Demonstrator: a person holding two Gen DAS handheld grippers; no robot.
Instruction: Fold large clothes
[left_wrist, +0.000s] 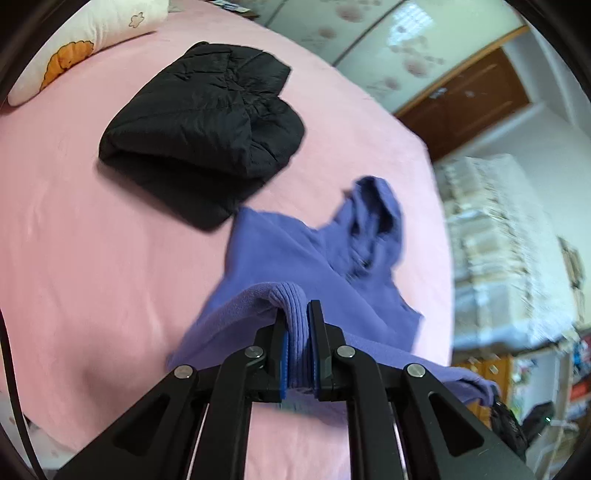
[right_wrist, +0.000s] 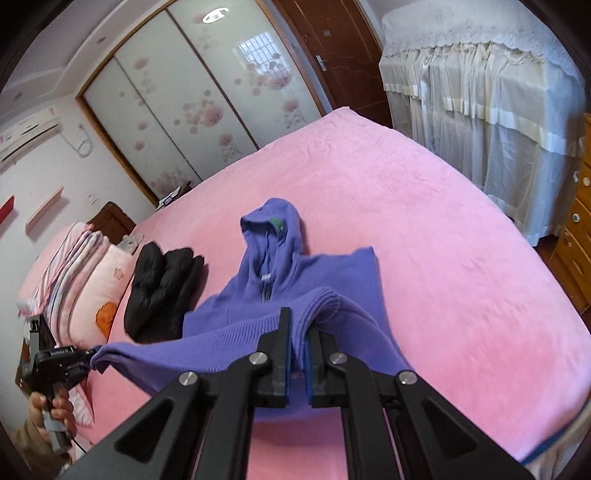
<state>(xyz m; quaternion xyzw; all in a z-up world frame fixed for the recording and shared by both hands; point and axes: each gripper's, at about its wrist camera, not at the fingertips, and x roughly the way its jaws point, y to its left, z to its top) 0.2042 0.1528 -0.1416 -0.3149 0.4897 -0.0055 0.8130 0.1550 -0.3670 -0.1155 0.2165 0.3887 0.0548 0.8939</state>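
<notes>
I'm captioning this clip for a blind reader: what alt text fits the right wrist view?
The right gripper is shut on the ribbed hem of a purple hoodie lifted over a pink bed; the left gripper holds the hem's other end beside a folded black jacket.

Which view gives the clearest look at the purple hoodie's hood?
The right wrist view: the hood lies flat on the pink bed, sharp, opening and zip visible. In the left wrist view the hood is motion-blurred and seen obliquely, behind the ribbed hem clamped in the left gripper.
</notes>
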